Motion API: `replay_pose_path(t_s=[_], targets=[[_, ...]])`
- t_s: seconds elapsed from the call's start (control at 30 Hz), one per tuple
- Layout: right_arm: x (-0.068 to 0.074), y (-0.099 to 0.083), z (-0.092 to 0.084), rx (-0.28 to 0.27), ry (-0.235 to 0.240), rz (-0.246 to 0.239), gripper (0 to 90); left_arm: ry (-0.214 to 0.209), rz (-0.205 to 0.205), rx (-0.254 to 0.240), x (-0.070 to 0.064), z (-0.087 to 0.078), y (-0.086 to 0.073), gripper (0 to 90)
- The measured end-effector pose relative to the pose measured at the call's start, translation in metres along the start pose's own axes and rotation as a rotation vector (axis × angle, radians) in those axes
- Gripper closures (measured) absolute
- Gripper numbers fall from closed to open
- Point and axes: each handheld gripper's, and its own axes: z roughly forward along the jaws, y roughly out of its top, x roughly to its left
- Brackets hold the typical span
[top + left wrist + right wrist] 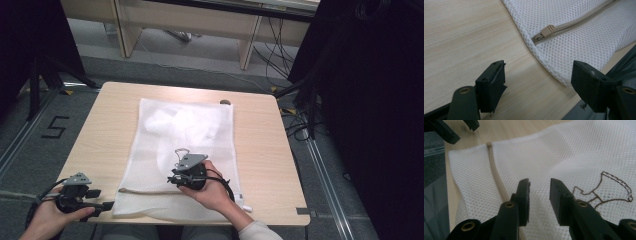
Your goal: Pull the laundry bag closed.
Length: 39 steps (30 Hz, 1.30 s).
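White mesh bag (185, 150) lies flat on your desk (260, 150), beneath your right gripper (539, 192), whose jaws stand apart, empty. Your left gripper (537, 82) is spread wide just beside the bag's zipper (547, 30) corner.

Bare table (100, 130) left of the mesh bag (195, 125) (flat, low) lies open.

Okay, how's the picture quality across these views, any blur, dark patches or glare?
High view: even light on the table, both sides nearly black, the mesh bag slightly washed out. Left gripper view: zipper pull sharp, the near jaws soft. Right gripper view: mesh crisp around the jaws, hazier toward the far top, no glare.
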Motion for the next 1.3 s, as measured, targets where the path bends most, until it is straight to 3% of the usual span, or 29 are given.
replay_pose_path(t_s=[0.1,0.23,0.33,0.57,0.6,0.8,0.83,1.3], targets=[[0.002,0.003,0.003,0.004,0.007,0.008,70.2,-0.010,-0.005,0.004,0.000,0.000,0.000,26.9],[0.005,0.008,0.009,0.010,0.028,-0.002,70.4,-0.002,-0.027,-0.027,-0.001,0.003,-0.001,27.2],[0.007,0.011,0.013,0.003,0.033,-0.005,70.6,0.004,-0.031,-0.008,0.000,0.002,0.000,27.5],[0.013,0.019,0.021,0.016,0.051,-0.014,71.1,-0.005,-0.032,-0.030,-0.002,0.003,-0.001,27.5],[0.012,0.021,0.022,0.018,0.058,-0.045,71.1,0.000,-0.034,-0.034,-0.002,0.003,-0.001,27.5],[0.017,0.025,0.026,0.029,0.069,-0.018,71.3,0.002,-0.036,-0.034,-0.002,0.003,-0.001,27.5],[0.016,0.027,0.028,0.027,0.075,-0.038,71.4,0.002,-0.037,-0.033,-0.002,0.003,-0.002,27.5],[0.028,0.038,0.046,0.047,0.126,-0.059,73.8,-0.010,-0.036,-0.026,-0.002,0.003,-0.002,27.6]])
